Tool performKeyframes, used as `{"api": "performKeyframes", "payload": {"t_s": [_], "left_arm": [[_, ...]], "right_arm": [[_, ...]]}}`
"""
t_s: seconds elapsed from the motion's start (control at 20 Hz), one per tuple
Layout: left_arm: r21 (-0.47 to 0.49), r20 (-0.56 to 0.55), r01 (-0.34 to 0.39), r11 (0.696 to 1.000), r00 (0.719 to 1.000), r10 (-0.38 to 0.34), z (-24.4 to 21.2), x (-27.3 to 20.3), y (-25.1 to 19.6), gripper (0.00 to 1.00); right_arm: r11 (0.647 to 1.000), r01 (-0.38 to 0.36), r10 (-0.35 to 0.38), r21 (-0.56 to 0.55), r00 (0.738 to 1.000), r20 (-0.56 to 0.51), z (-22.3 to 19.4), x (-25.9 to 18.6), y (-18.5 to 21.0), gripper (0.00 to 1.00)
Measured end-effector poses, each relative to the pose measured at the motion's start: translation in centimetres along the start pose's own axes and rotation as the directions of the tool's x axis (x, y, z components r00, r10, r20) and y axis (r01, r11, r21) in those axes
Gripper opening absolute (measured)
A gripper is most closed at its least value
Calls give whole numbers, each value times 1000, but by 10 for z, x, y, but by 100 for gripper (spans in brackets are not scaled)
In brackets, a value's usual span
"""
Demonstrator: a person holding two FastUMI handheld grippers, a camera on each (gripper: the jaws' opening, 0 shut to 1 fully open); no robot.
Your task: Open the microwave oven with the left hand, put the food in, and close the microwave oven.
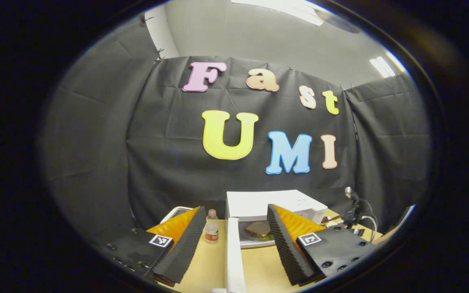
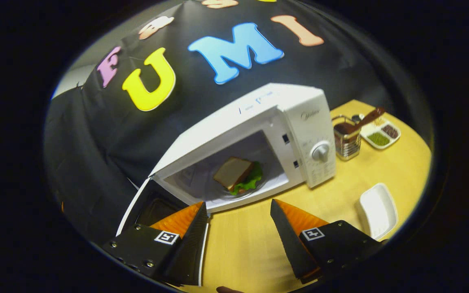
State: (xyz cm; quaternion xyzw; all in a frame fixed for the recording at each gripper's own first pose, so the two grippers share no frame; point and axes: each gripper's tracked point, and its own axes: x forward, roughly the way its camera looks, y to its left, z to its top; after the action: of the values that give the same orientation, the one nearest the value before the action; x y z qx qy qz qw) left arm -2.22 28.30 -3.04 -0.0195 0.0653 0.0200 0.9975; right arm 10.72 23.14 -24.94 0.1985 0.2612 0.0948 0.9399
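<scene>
The white microwave (image 2: 259,118) stands on the wooden table with its door (image 2: 149,203) swung out to the left. A sandwich (image 2: 234,173) with lettuce lies on the glass plate inside. My right gripper (image 2: 238,205) hovers open over the table just in front of the cavity, holding nothing. In the left gripper view the microwave (image 1: 271,203) is ahead with the sandwich (image 1: 259,229) inside. The door's white edge (image 1: 233,252) stands upright between the fingers of my left gripper (image 1: 234,213), which is open and not pressing on it.
A small bottle (image 1: 211,226) stands left of the microwave, near a white tray (image 1: 175,211). To the microwave's right are a metal holder (image 2: 346,140), a divided condiment dish (image 2: 381,134) and a white dish (image 2: 377,209). Cables and a stand (image 1: 354,209) sit at far right.
</scene>
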Motion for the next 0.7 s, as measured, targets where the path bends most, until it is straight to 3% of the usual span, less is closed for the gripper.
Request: {"api": "performKeyframes", "payload": {"t_s": [0.3, 0.55, 0.7], "left_arm": [[3, 4, 19, 1000, 1000, -19, -7, 4, -26, 97], [48, 31, 6, 999, 999, -8, 4, -11, -31, 96], [47, 53, -4, 999, 999, 2, 8, -21, -30, 97]], "right_arm": [[966, 60, -8, -250, 980, 201, 72, -98, -9, 93], [956, 128, -14, -264, 918, 396, 133, -165, -3, 93], [955, 134, -3, -265, 896, 443, 147, -188, 2, 93]]}}
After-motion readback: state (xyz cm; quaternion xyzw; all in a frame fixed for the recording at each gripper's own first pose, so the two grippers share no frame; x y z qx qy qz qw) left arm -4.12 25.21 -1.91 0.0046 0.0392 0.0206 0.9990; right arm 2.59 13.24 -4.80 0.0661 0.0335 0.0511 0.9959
